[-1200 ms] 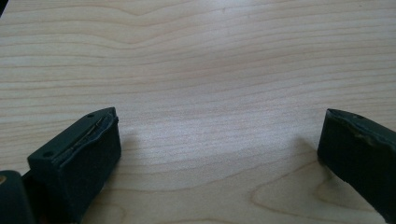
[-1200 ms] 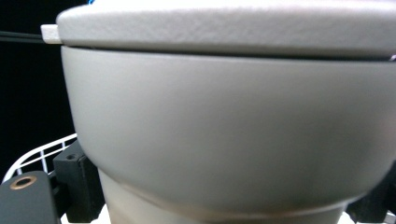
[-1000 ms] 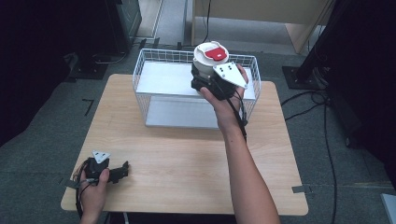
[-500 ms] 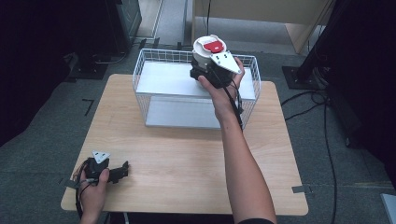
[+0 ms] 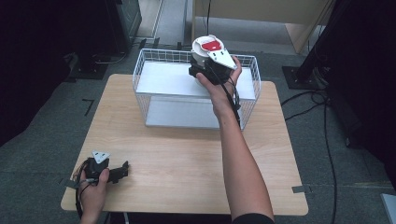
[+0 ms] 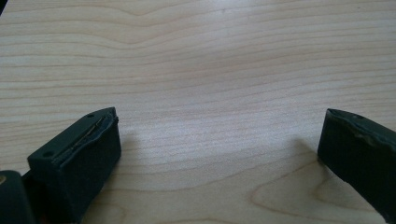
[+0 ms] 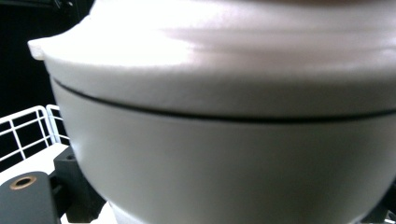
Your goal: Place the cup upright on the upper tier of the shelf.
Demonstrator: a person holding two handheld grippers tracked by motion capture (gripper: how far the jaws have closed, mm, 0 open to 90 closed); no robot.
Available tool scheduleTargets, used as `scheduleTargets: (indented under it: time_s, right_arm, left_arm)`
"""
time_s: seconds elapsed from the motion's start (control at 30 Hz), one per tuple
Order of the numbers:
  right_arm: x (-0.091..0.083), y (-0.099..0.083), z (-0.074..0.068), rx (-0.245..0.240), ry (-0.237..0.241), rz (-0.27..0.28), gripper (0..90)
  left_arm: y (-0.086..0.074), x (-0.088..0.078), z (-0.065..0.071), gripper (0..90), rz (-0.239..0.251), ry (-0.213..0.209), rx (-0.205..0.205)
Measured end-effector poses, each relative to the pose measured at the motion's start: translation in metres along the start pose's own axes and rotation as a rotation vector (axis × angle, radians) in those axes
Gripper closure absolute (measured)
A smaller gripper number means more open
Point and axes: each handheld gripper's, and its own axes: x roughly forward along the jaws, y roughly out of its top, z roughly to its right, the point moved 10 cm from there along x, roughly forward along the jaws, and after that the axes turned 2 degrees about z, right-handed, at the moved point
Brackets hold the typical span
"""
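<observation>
Pale wood grain is what I see across the table [image 5: 187,158], a light tabletop standing on grey carpet, with black stands and loose cables in the dark around it. At the far side of the table sits a white wire basket [image 5: 140,74] with a white floor.

My left gripper [image 5: 119,171] rests low at the near left corner of the table, held in the left hand [image 5: 93,186], its grey three-cornered plate facing up. In the left gripper view its two black jaws stand wide apart with bare wood between them, holding nothing.

My right arm stretches forward across the table, the forearm long and nearly straight, the right hand [image 5: 219,81] raised over the basket's far right part. The right gripper [image 5: 198,70] points away from me, its grey plate tilted on top. It is clamped on a white lidded container [image 5: 205,49] with a red patch on its lid; in the right gripper view the container's white wall [image 7: 224,158] and the dark seam under its lid sit right up against the camera, with basket wire at the left edge. The container is held in the air over the basket's back rim, clear of the basket floor.
</observation>
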Motion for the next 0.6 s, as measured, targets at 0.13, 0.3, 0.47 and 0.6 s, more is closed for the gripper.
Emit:
scheduleTargets:
  time_s: [0.13,0.3,0.47,0.6]
  right_arm:
    - [-0.0006,0.0000,-0.0012,-0.003,0.009,-0.002,8.9]
    - [-0.0028,0.0003,-0.0015,0.006,0.030,-0.010,8.3]
    - [-0.0068,0.0035,-0.0042,0.027,0.064,-0.017,0.0]
    - [-0.0097,0.0011,-0.0023,0.014,0.061,-0.031,0.0]
  left_arm:
    - [0.0000,0.0001,0.0001,0.0,0.000,0.001,0.002]
    - [0.0000,0.0001,0.0001,0.0,-0.001,0.002,0.003]
    - [0.0000,0.0001,-0.0002,0.0,-0.001,0.003,0.006]
    - [-0.0001,0.0001,0.0000,0.0,-0.002,0.004,0.006]
